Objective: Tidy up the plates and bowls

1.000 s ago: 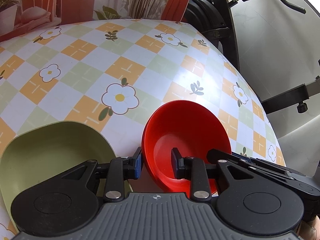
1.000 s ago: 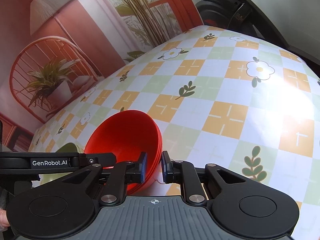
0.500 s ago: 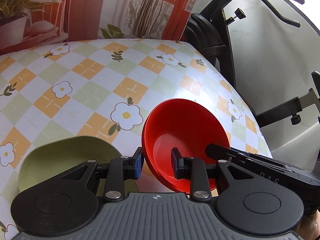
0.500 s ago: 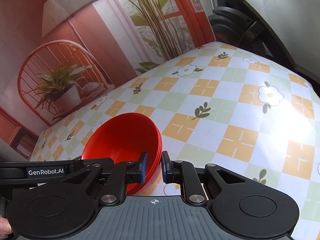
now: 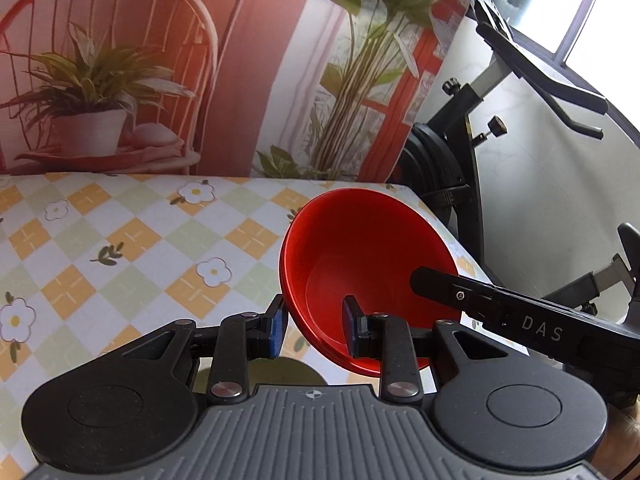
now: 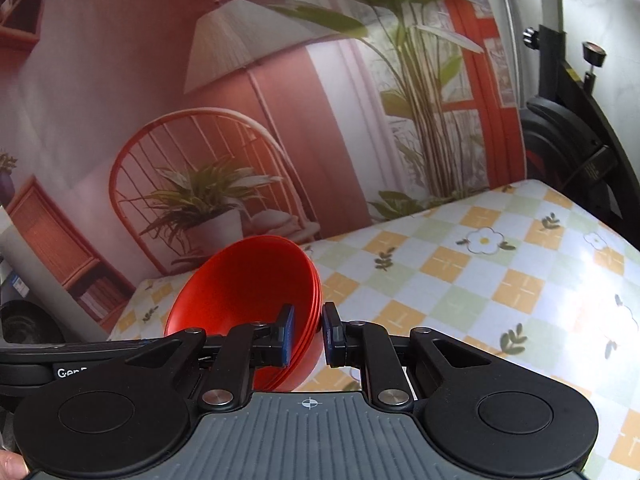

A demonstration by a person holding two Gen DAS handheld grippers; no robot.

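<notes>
A stack of red bowls [image 5: 368, 248] hangs tilted above the flowered table [image 5: 120, 240], held from two sides. My left gripper [image 5: 314, 332] is shut on its near rim, one pad outside and one inside. In the right wrist view the red bowls [image 6: 248, 288] show their layered rims, and my right gripper [image 6: 308, 334] is shut on the opposite edge. The right gripper's body [image 5: 520, 320] shows in the left wrist view. A sliver of a green dish [image 5: 296, 372] peeks out under the left gripper.
The checkered tablecloth [image 6: 480, 280] stretches far and right of the bowls. A printed backdrop with a chair and plants [image 5: 120, 80] stands behind the table. A black exercise bike [image 5: 460, 160] stands past the table's right end.
Both grippers have risen together with the red bowls, and the views have tipped up toward the backdrop. The green dish has sunk almost out of sight below the left gripper.
</notes>
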